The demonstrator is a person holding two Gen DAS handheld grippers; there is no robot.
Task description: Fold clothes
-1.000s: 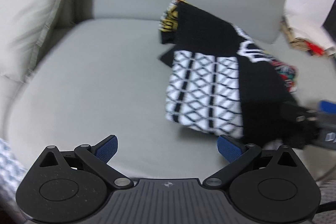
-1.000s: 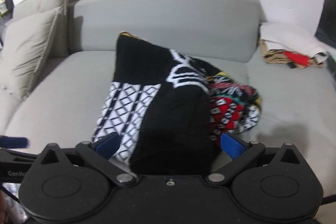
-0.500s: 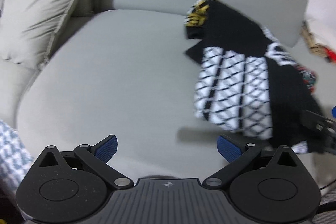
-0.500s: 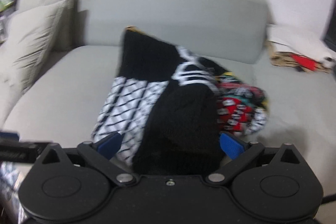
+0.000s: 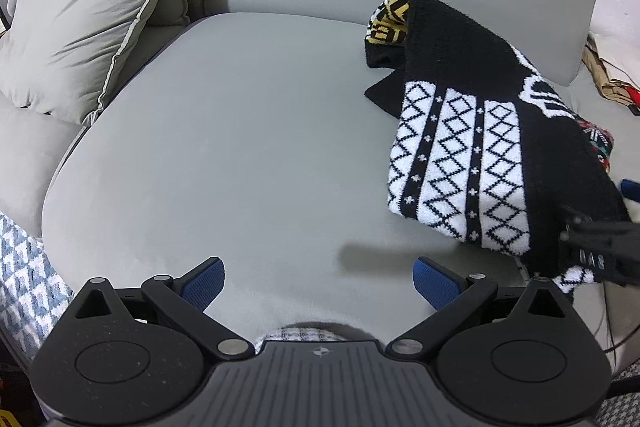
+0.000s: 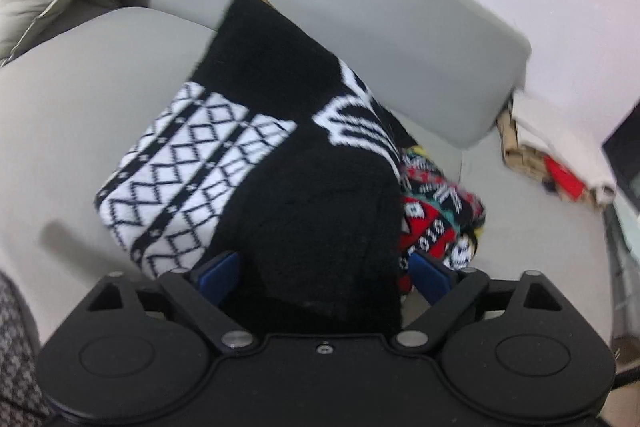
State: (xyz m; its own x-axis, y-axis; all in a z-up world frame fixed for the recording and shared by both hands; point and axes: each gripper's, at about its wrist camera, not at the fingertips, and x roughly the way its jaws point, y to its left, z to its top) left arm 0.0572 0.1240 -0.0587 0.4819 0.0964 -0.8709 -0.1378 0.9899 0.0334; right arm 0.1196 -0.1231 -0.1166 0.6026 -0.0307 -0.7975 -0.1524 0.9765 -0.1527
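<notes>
Black knit sweater [image 6: 304, 163] sits between the fingers of your right claw [image 6: 324, 269], which pinches its near edge above the sofa seat [image 5: 224, 155]. Your left claw [image 5: 318, 277] is spread and holds nothing; the sweater lies to its right.

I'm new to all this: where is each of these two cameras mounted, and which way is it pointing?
Left wrist view: sits on the left gripper, looks forward over the bare grey sofa seat toward the cushions; its blue fingertips stand wide apart, empty.
Right wrist view: sits on the right gripper, looks straight at the black-and-white knit garment, whose fabric fills the space between its fingers.
Shared: both show that garment, the sofa and the white wall; the left view also catches the right gripper at its right edge.
</notes>
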